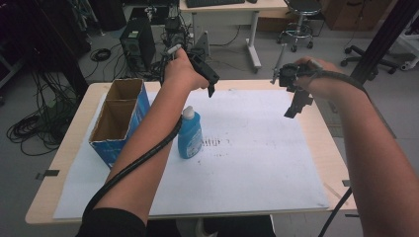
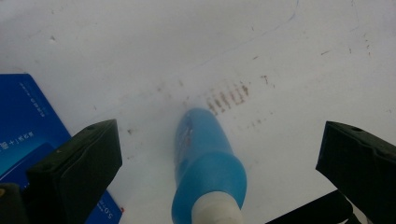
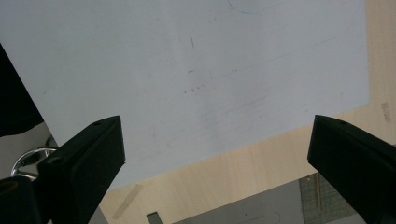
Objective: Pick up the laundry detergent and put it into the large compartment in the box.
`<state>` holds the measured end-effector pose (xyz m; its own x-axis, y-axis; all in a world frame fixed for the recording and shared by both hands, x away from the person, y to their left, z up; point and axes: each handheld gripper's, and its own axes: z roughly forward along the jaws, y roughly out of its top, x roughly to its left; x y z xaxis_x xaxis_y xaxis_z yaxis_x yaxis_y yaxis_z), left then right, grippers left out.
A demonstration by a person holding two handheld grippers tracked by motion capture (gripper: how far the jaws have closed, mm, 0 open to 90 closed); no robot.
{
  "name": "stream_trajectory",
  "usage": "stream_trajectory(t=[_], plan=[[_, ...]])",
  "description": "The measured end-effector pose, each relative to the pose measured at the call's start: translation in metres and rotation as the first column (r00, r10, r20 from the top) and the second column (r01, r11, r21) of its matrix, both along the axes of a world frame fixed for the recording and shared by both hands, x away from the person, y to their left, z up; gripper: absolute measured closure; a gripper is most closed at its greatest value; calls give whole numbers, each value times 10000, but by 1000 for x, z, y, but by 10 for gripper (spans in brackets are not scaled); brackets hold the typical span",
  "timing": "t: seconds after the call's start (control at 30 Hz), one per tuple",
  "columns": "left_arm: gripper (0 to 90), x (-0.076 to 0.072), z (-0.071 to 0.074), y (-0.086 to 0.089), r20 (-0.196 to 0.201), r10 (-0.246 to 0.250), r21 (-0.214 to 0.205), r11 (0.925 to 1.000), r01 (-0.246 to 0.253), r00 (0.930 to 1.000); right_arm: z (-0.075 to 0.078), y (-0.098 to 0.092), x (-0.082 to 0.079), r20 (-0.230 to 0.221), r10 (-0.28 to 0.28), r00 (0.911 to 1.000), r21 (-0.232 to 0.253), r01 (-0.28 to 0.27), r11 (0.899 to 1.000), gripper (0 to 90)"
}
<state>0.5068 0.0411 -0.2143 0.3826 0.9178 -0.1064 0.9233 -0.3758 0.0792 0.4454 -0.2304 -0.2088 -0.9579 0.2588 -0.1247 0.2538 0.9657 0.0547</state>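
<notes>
On the white sheet, a blue, white-capped bottle stands.

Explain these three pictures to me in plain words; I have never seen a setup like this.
No robot here: a person holds a hand-held gripper in each hand, each with two black jaws and its own camera.

The high view looks down on a light wooden table covered by a white paper sheet. The left gripper and right gripper hang in the air above it, both with jaws wide apart and holding nothing.

On the sheet stand a blue plastic bottle with a white cap and, to its left, an open blue cardboard box with two compartments.

The left gripper view looks down between its jaws at the bottle. The right gripper view looks at bare sheet and the table edge.
</notes>
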Motion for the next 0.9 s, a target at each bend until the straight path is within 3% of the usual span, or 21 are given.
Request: stream_trajectory(t=[0.9], plan=[[2, -14, 8, 0, 138, -418, 6, 9991, 418, 9990, -7, -6, -3, 14, -51, 10000, 126, 50, 9999, 39]])
